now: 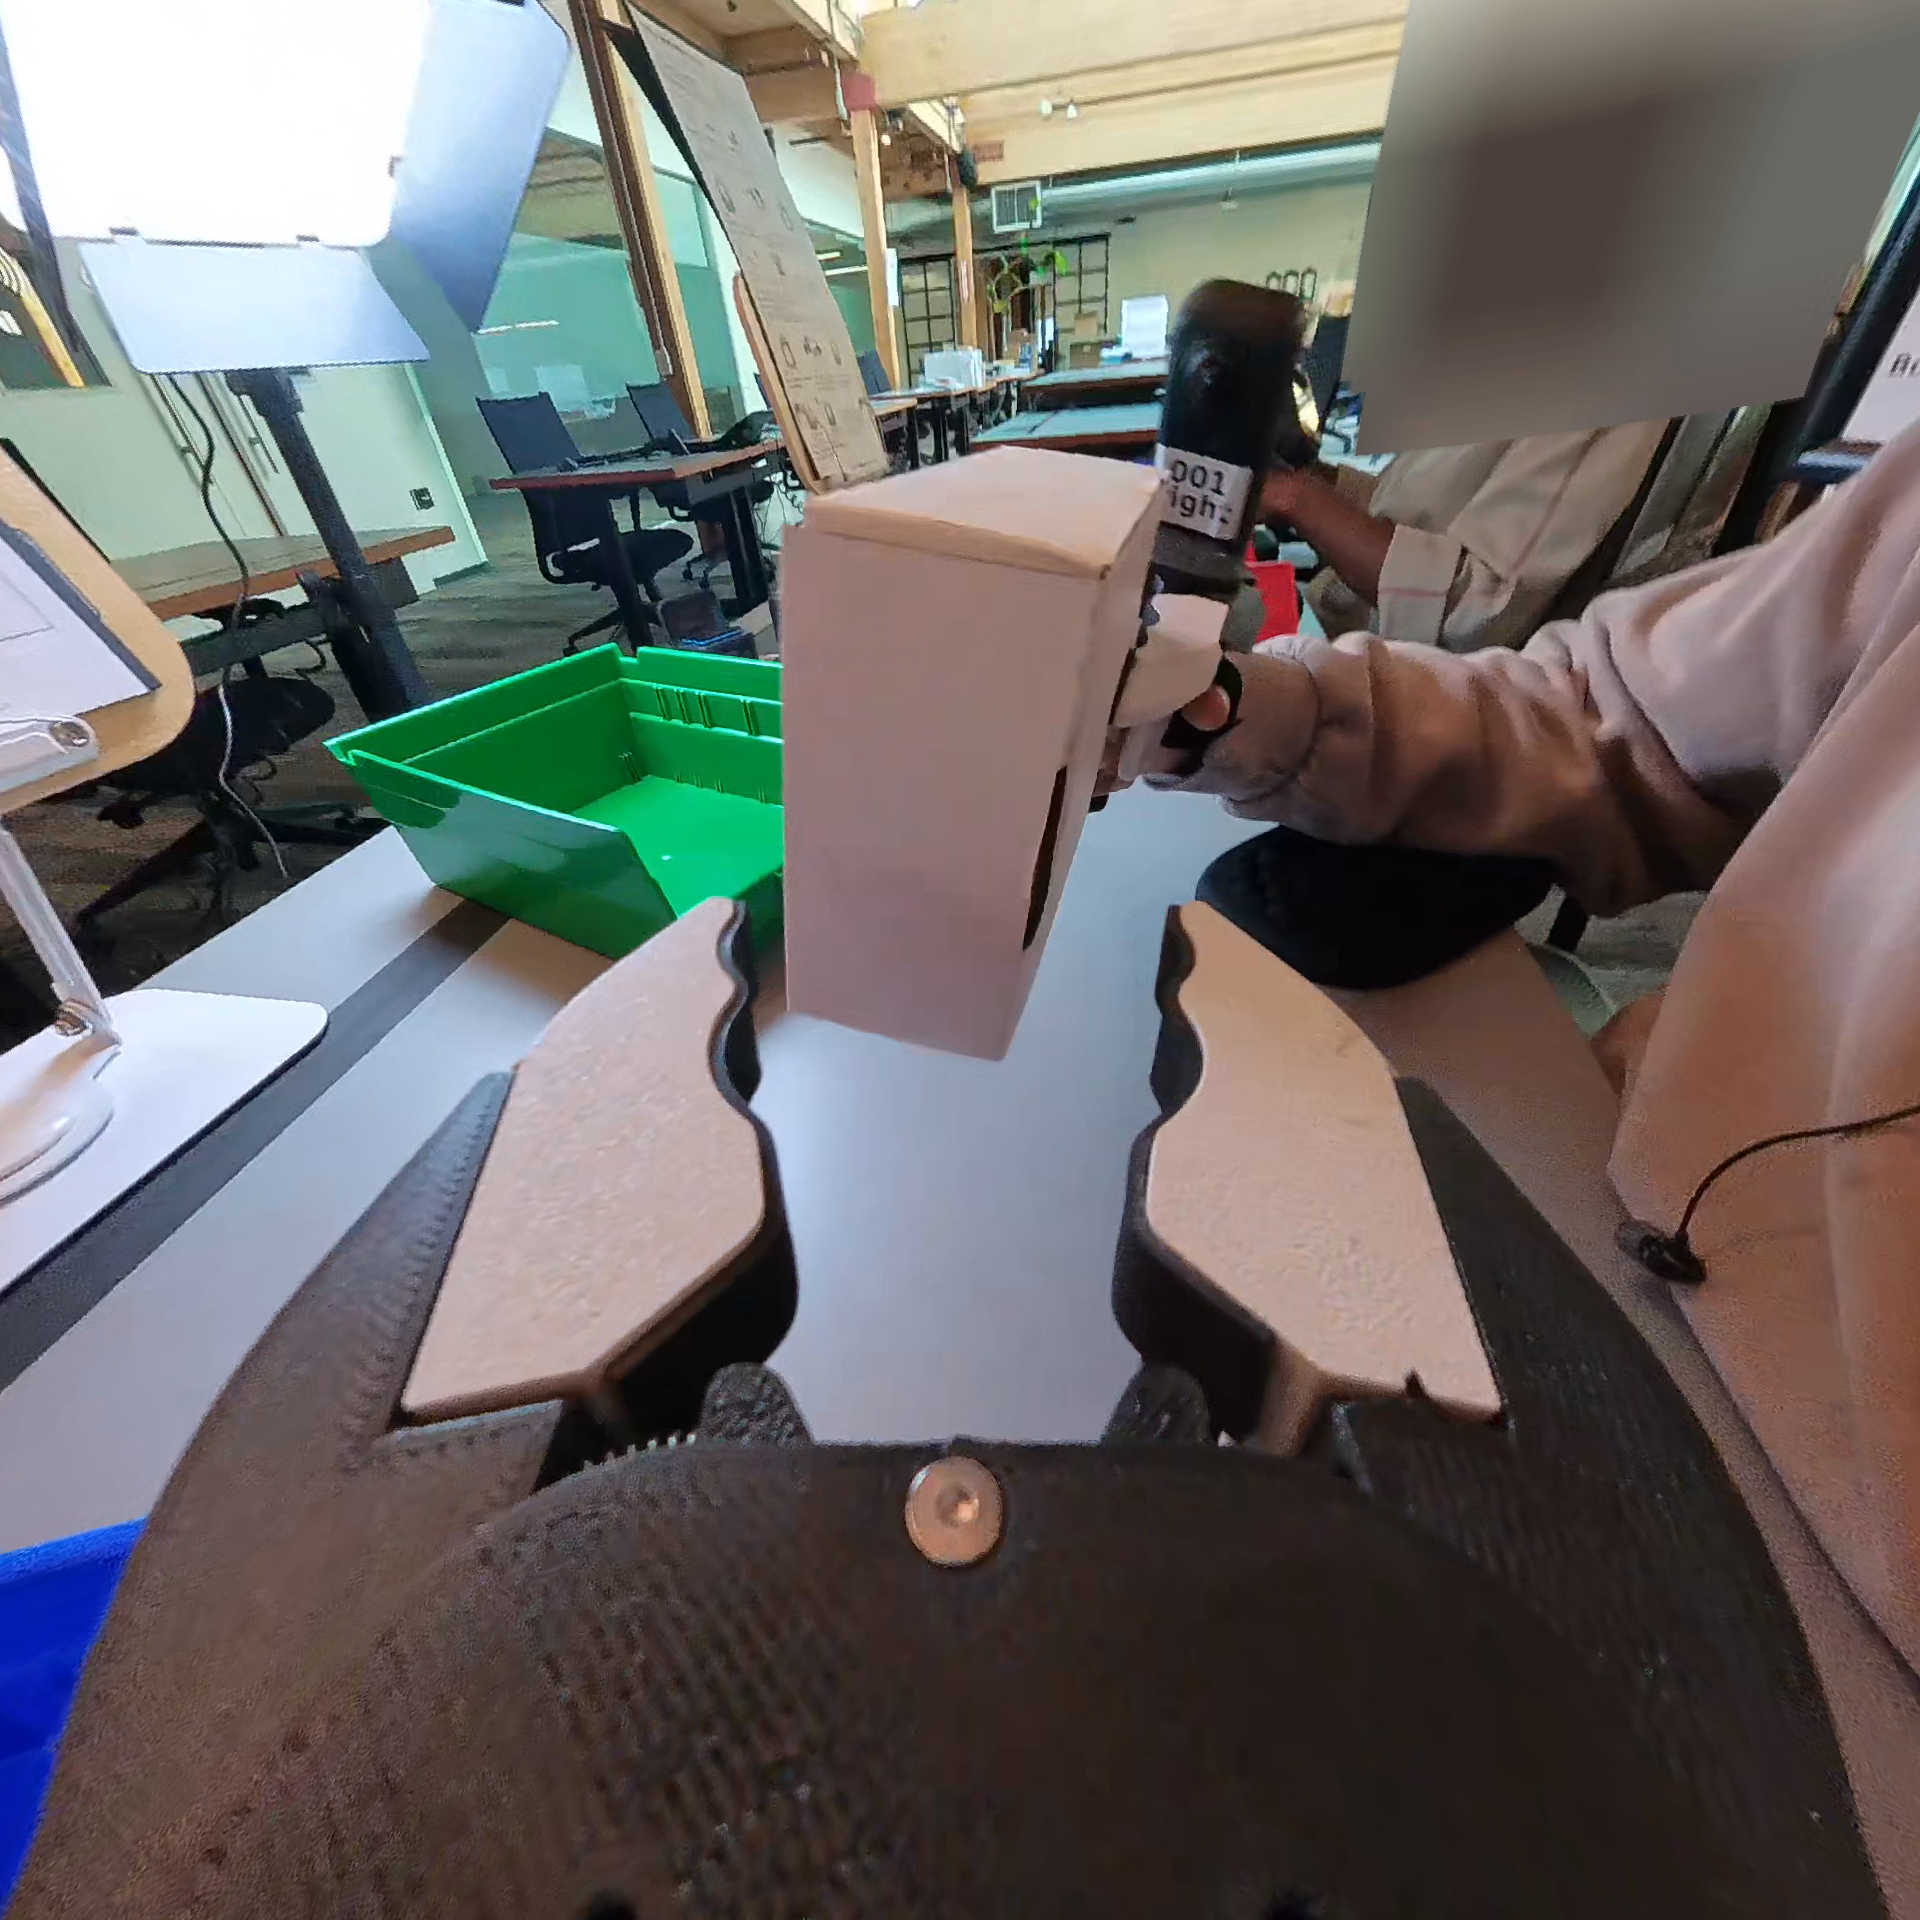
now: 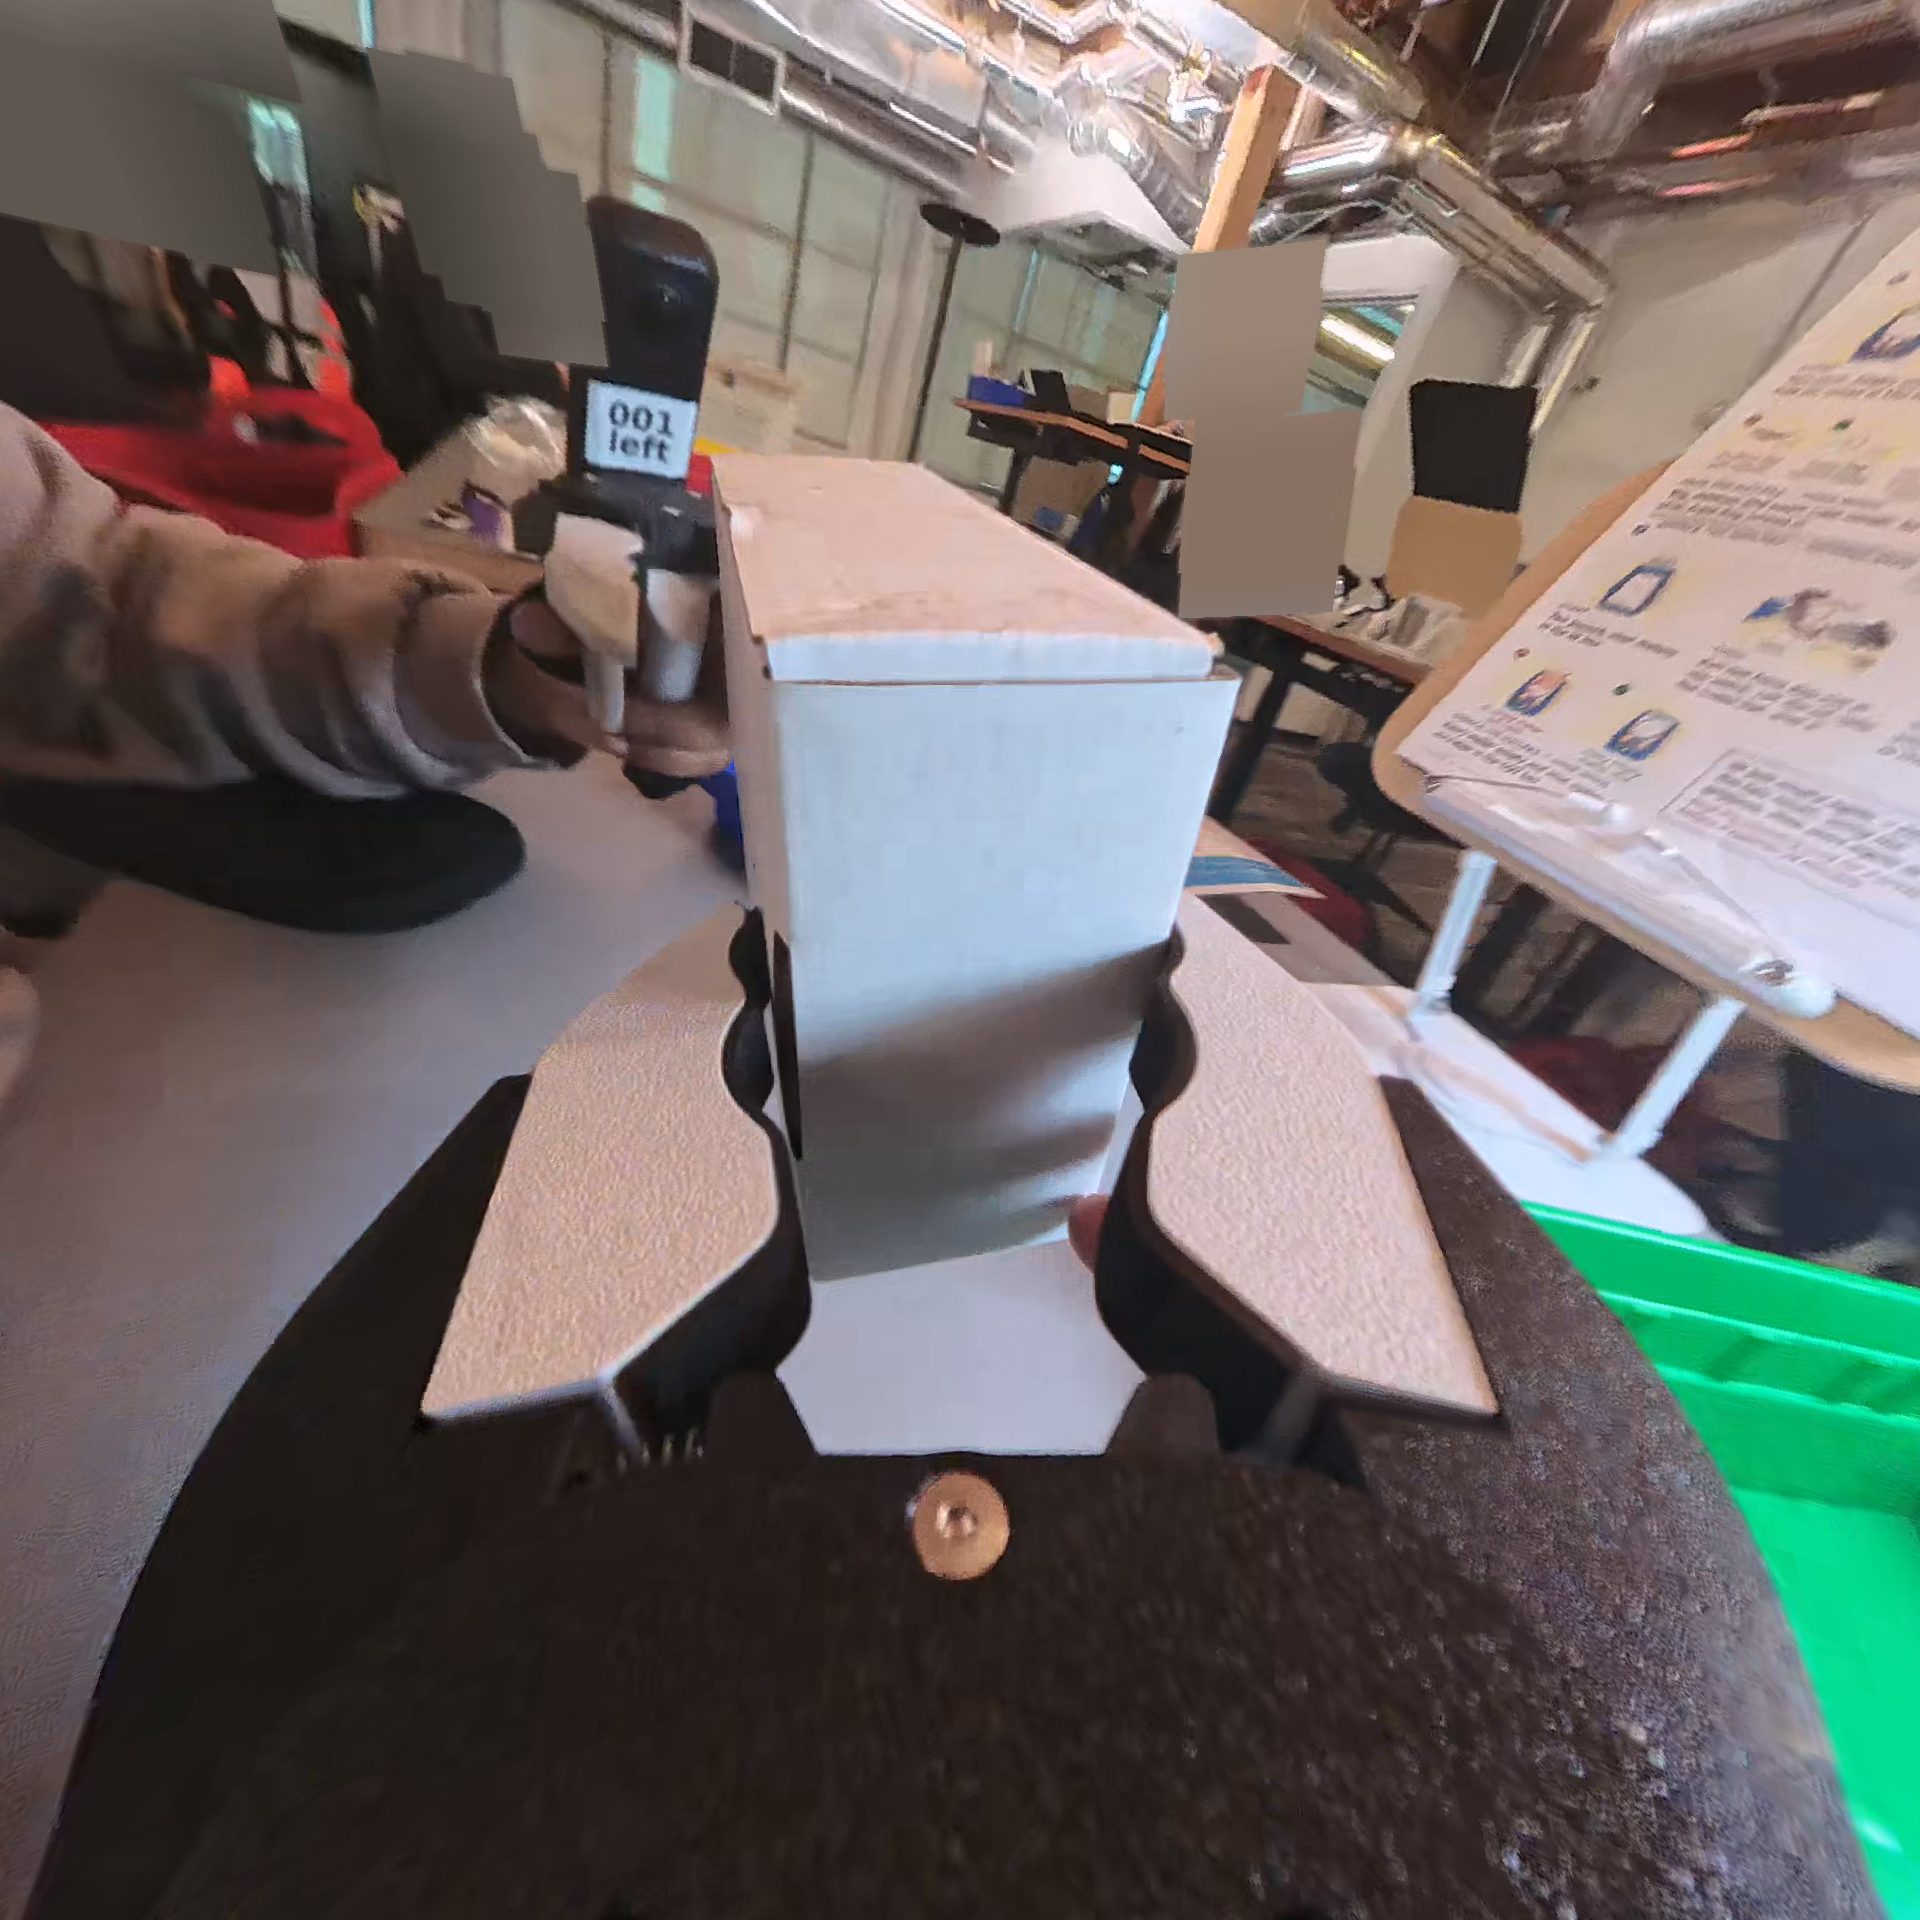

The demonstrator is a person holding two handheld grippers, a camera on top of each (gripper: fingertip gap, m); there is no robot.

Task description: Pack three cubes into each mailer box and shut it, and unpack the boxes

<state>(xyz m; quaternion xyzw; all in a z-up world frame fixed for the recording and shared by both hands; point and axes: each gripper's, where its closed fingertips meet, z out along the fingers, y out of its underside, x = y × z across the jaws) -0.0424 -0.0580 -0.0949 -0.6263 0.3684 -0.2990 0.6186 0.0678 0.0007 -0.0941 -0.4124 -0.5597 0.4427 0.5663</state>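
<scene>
A shut white mailer box (image 2: pixel 977 790) stands on end, lifted off the grey table (image 2: pixel 260 1091). My right gripper (image 2: pixel 961 935) is shut on its lower part, one finger on each side. In the left wrist view the box (image 1: pixel 935 748) hangs just ahead of my left gripper (image 1: pixel 956 920), which is open and empty, its fingers apart from the box. The right gripper (image 1: pixel 1153 675) shows behind the box there, and the left gripper (image 2: pixel 644 665) shows beyond the box in the right wrist view. No cubes are in view.
A green bin (image 1: pixel 582 821) lies on the table left of the box; it also shows in the right wrist view (image 2: pixel 1787 1403). An instruction board on a white stand (image 2: pixel 1714 623) stands at the table's edge. A blue bin corner (image 1: pixel 52 1683) is near the left gripper. The grippers' ends are close to 15 cm from one another.
</scene>
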